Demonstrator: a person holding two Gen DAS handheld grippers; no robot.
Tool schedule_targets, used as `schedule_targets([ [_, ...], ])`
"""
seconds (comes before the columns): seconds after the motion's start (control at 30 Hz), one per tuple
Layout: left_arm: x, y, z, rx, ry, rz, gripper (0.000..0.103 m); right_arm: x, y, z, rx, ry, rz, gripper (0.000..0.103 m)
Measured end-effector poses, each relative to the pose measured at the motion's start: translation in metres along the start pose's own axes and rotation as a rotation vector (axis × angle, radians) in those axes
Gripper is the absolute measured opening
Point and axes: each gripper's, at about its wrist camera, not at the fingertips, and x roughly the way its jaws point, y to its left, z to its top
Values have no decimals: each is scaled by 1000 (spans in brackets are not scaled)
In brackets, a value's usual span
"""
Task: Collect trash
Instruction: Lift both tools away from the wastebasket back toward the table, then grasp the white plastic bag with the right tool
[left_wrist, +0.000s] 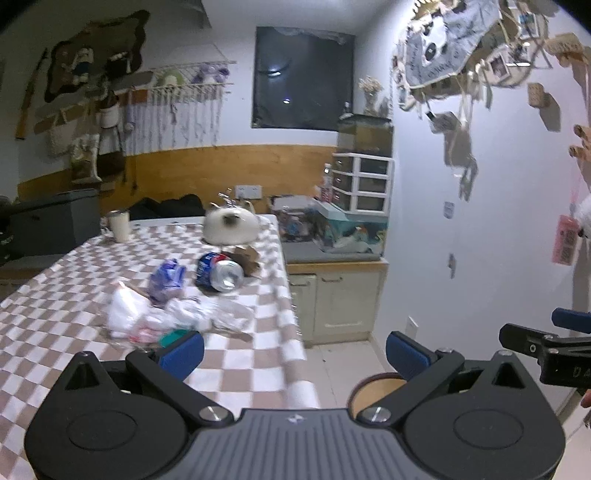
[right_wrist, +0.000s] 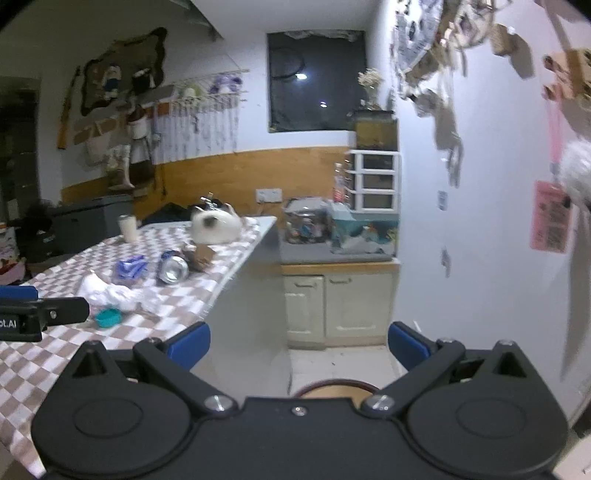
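Note:
Trash lies on the checkered table (left_wrist: 55, 321): a crushed blue soda can (left_wrist: 219, 273), a purple-blue wrapper (left_wrist: 168, 277), brown paper scraps (left_wrist: 247, 258), crumpled white plastic (left_wrist: 162, 314) and a teal lid (right_wrist: 108, 318). The same can (right_wrist: 173, 267) and wrapper (right_wrist: 129, 269) show in the right wrist view. My left gripper (left_wrist: 295, 350) is open and empty, above the table's near right edge. My right gripper (right_wrist: 299, 345) is open and empty, off the table's right side above the floor.
A white cat (left_wrist: 229, 225) lies at the table's far end beside a white cup (left_wrist: 120, 225). A round wooden bin (left_wrist: 373, 391) stands on the floor below the grippers. Cream cabinets (left_wrist: 336, 299) with a cluttered counter stand against the right wall.

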Motion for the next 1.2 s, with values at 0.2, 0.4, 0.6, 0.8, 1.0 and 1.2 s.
schedule_targets([
  [0.2, -2, 35, 5, -16, -18, 54, 103, 11, 26, 7, -25, -3, 81, 103],
  [0.4, -3, 72, 10, -46, -31, 82, 103, 28, 62, 17, -56, -37, 148, 103],
  [0.6, 4, 102, 15, -37, -22, 125, 103, 59, 86, 26, -71, -41, 198, 103],
  [0.8, 23, 127, 8, -59, 34, 117, 103, 104, 115, 36, -183, -27, 325, 103],
  [1.0, 43, 151, -3, -88, 101, 93, 103, 166, 148, 41, -305, 44, 458, 97],
  [1.2, 61, 168, -5, -103, 132, 75, 103, 220, 178, 37, -460, 68, 523, 92],
])
